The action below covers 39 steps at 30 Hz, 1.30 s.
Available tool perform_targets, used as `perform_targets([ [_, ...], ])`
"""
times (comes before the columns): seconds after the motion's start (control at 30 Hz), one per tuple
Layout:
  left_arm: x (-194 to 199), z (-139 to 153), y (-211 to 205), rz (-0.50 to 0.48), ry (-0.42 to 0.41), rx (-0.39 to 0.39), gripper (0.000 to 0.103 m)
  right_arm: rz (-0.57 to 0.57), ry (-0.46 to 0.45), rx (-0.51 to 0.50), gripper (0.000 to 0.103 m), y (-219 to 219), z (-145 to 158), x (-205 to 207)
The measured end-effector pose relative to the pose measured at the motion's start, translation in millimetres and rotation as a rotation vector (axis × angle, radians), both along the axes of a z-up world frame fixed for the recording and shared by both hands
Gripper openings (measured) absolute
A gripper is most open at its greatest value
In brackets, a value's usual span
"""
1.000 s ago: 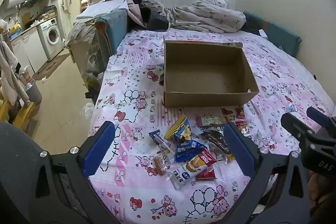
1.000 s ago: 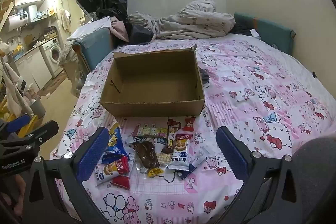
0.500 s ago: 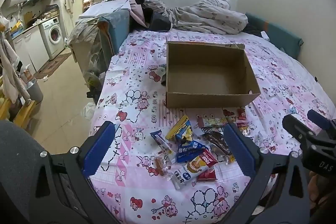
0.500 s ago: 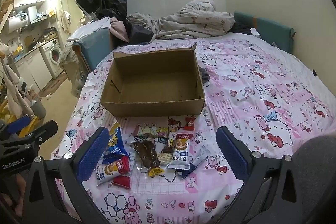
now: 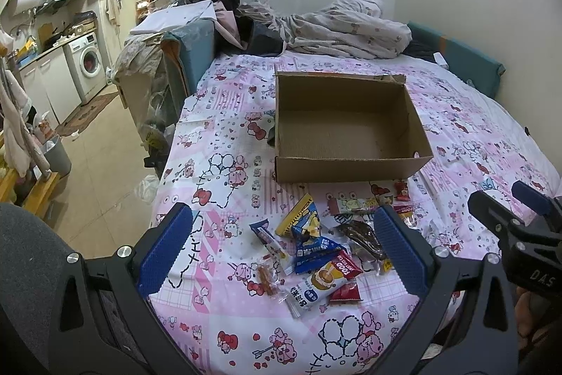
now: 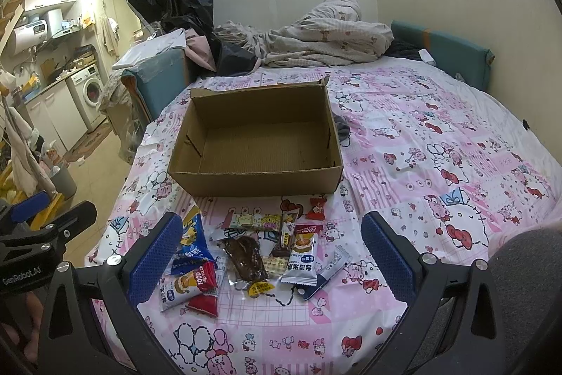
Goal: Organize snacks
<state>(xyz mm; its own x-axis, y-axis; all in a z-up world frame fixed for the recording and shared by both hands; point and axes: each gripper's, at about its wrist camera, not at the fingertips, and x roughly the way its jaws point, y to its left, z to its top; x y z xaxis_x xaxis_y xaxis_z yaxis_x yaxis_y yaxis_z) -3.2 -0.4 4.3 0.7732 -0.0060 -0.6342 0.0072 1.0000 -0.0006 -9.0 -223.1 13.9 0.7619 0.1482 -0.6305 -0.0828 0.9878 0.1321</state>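
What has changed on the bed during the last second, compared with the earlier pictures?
Almost nothing. The left gripper has drifted very slightly; nothing was taken or released. Both grippers remain open, the right gripper too. The snacks stay before the empty cardboard box.

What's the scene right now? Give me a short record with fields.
surface: bedsheet, pink cartoon print
box: cardboard box, open, nothing inside
snacks: snack pile, loose on the sheet in front of the box
left gripper: open, holding nothing, above the pile
right gripper: open, holding nothing, above the pile
progress: no snack boxed yet
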Motion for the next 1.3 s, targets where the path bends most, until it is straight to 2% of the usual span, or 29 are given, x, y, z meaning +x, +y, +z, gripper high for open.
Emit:
perform_targets([
  [1.3,-0.6,-0.8,-2.2,-0.009,0.000,0.008,0.102,0.003,0.007,-0.005,0.103,2.4,-3.3,-0.3],
])
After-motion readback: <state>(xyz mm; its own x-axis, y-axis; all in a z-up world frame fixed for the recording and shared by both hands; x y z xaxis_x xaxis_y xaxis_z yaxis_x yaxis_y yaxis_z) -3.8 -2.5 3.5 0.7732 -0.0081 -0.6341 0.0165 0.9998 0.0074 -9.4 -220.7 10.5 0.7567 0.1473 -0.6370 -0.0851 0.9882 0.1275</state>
